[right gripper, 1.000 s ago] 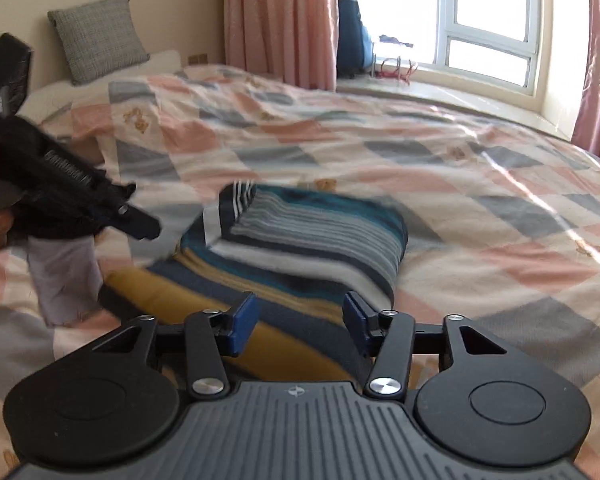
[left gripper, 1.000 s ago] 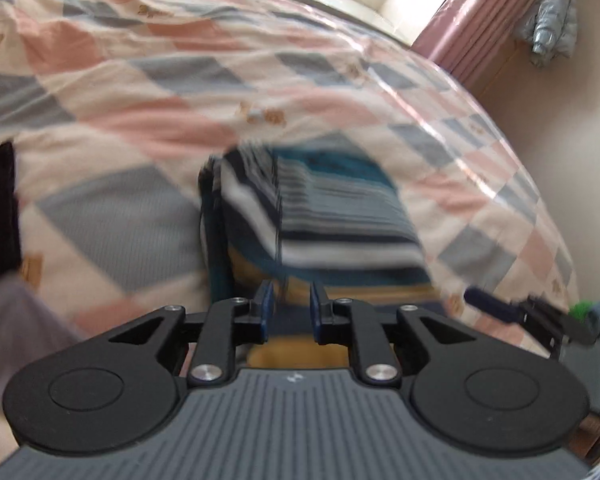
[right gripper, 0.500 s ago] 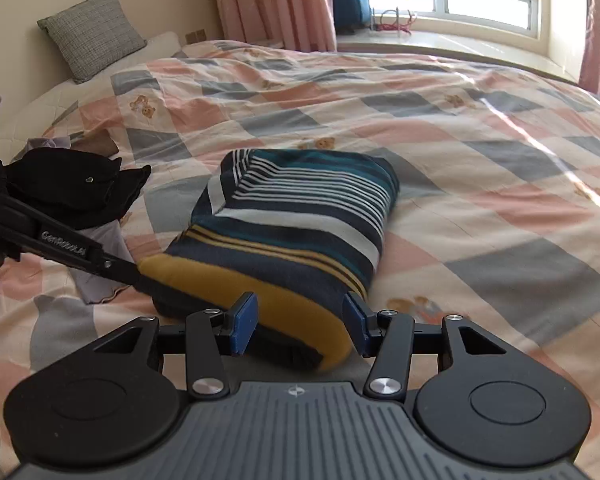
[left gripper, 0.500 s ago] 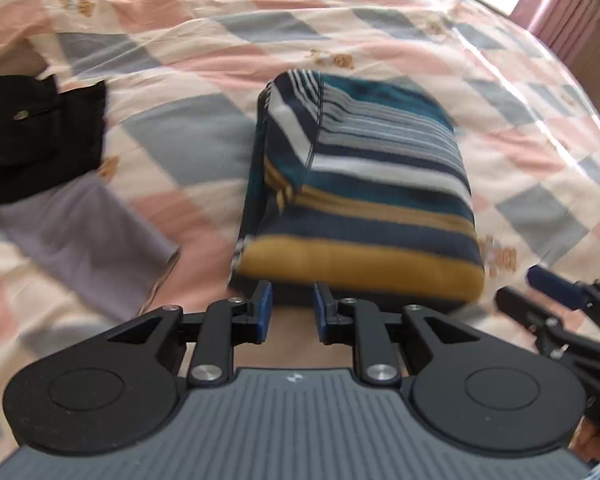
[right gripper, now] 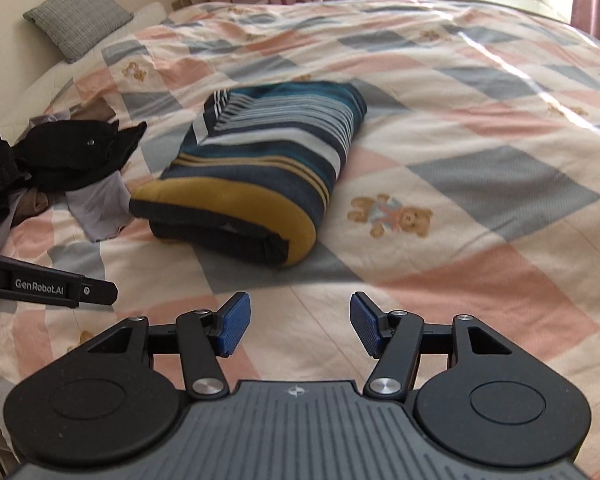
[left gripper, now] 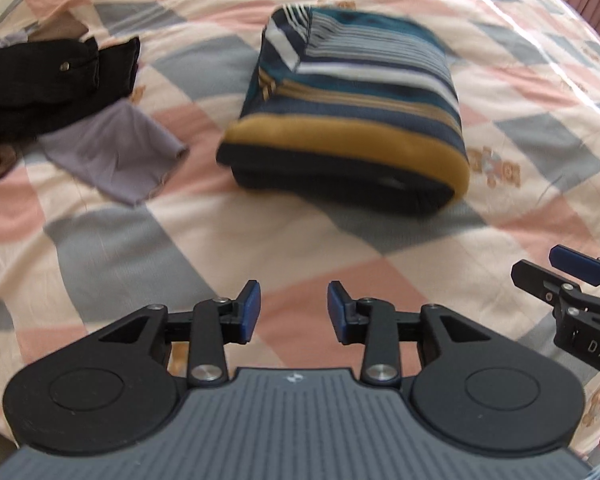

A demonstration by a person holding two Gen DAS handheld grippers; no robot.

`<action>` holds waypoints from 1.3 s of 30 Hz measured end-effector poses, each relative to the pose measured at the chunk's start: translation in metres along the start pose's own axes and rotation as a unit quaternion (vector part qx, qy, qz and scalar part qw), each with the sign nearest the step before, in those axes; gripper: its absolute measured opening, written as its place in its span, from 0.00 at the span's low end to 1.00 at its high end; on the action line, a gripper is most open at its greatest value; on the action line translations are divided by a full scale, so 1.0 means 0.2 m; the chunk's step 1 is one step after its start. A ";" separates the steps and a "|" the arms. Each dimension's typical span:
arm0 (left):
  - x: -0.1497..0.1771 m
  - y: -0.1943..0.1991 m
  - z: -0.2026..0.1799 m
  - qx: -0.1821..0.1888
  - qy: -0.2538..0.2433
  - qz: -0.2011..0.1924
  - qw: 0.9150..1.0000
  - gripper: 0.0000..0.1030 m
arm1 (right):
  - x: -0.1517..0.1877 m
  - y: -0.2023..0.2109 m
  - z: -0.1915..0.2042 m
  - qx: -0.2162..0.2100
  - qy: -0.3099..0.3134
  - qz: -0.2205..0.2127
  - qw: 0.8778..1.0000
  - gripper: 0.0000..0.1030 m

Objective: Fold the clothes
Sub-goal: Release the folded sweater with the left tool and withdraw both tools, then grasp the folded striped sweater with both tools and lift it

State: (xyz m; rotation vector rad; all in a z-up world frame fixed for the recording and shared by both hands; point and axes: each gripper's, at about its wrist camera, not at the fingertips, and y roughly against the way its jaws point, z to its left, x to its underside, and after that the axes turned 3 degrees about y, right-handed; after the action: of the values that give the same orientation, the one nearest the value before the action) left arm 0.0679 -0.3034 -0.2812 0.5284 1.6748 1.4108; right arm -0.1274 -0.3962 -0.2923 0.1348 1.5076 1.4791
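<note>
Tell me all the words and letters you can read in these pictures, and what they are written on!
"GenRobot.AI": white letters on the black finger of the left gripper, seen from the right wrist camera.
"DAS": white letters, cut off at the picture's edge, on the right gripper, seen from the left wrist camera.
The folded striped sweater and the quilt show no words.

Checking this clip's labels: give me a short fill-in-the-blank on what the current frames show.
1. The folded striped sweater lies on the ____.
2. Both the left gripper and the right gripper are ____ and hold nothing.
3. The band along the sweater's near edge is ____ in colour.
4. The unfolded pile lies to the sweater's ____ in both views.

Missing words: bed; open; yellow; left
</note>
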 end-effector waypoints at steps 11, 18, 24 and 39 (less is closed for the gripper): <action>0.12 -0.06 -0.01 -0.011 0.002 0.028 1.000 0.38 | 0.02 -0.08 0.07 0.044 -0.033 0.067 0.996 0.66; 0.11 -0.12 0.09 0.002 -0.005 0.039 0.999 0.39 | -0.06 -0.12 0.16 0.066 -0.037 0.072 0.995 0.68; 0.04 -0.15 0.19 0.011 -0.030 0.040 0.999 0.41 | -0.10 -0.17 0.23 0.079 -0.050 0.068 0.993 0.71; -0.54 -0.24 0.74 0.232 0.083 -0.009 0.969 0.84 | -0.08 -0.20 -0.13 -0.050 -0.219 0.016 0.974 0.77</action>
State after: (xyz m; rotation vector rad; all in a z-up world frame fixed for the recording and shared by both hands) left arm 0.2569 -0.3141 -0.2895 0.6629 2.1558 1.0687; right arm -0.1155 -0.4349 -0.3219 0.3998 1.0776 1.4327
